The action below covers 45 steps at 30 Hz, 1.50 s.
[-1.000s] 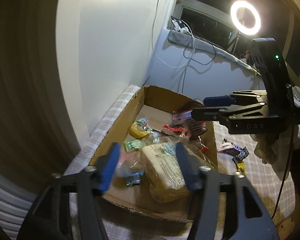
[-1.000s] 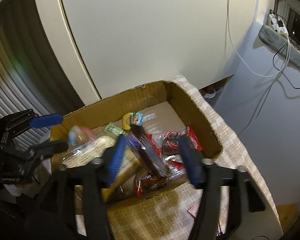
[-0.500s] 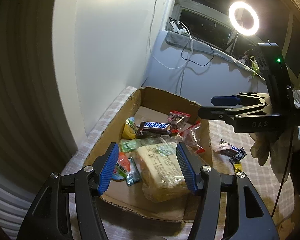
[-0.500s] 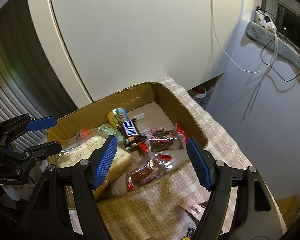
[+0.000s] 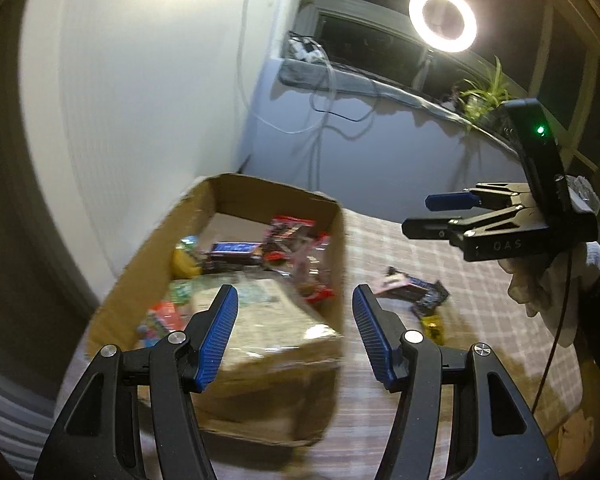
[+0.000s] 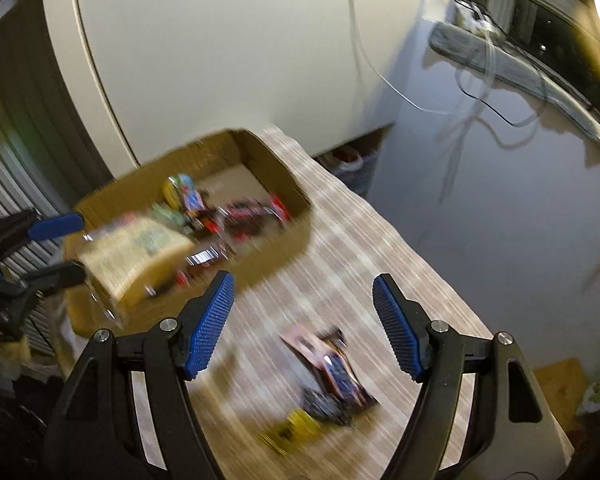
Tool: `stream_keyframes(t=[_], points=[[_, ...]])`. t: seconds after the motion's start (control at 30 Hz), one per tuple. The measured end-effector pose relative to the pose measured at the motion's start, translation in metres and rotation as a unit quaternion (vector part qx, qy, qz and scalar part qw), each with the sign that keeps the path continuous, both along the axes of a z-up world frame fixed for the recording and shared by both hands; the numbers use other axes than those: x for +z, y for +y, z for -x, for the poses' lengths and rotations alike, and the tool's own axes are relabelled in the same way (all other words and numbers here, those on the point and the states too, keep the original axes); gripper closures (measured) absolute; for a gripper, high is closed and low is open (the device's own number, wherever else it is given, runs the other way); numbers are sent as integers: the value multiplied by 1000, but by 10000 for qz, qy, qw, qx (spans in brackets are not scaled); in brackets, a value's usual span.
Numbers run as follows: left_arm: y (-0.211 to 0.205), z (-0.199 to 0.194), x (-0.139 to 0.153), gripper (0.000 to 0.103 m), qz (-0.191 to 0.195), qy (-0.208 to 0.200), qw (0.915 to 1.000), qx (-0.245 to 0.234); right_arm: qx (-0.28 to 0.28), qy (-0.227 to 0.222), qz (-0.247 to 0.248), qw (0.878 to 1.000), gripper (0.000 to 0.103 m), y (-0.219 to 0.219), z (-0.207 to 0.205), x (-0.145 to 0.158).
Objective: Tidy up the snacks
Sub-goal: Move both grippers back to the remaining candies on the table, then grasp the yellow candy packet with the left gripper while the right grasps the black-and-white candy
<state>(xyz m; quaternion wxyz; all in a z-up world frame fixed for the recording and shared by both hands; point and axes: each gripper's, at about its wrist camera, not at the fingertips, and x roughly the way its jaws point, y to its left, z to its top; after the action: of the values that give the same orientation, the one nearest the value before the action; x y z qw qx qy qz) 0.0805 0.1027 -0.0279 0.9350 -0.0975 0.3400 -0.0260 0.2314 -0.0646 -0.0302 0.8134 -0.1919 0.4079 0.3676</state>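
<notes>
Right gripper (image 6: 302,324) wide, empty, above loose wrappers (image 6: 328,372) beside cardboard box (image 6: 276,236); left gripper (image 5: 296,336) wide, empty, over box's near corner.

A brown cardboard box (image 5: 260,404) was seen on a tablecloth (image 6: 364,248) with a pale beige and white check pattern. Inside the box, a yellow packet (image 5: 185,266), a green packet (image 5: 180,292), red wrappers (image 5: 290,228) and a tan wrapped block (image 5: 278,334) were noticed. On the cloth, a dark blue and pink wrapper (image 6: 332,368) and a yellow one (image 6: 296,428) were found. Blue ribbed pads (image 6: 210,326) were fitted on black gripper frames. The wall (image 5: 140,80) was white.
</notes>
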Motion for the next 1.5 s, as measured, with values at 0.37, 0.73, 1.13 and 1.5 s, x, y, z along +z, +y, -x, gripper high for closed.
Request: stream_keyframes(t=[0.37,0.73,1.13,1.5], points=[[-67,-9,-13,51,3,207,9971,-731,13,572,188,9982,48,-51,2,-34],[-109,-23,-39,58,138,644,9918,-1092,446,1294,-176,9904,77,-44,-5,-65],[-128,-36,-56,58,145,941,9864,-1339,571,1592,-96,9856,80,-57,-3,-83],[-154,-53,-74,58,-49,1185,9802,-1586,547,1411,230,9882,78,-70,0,-94]])
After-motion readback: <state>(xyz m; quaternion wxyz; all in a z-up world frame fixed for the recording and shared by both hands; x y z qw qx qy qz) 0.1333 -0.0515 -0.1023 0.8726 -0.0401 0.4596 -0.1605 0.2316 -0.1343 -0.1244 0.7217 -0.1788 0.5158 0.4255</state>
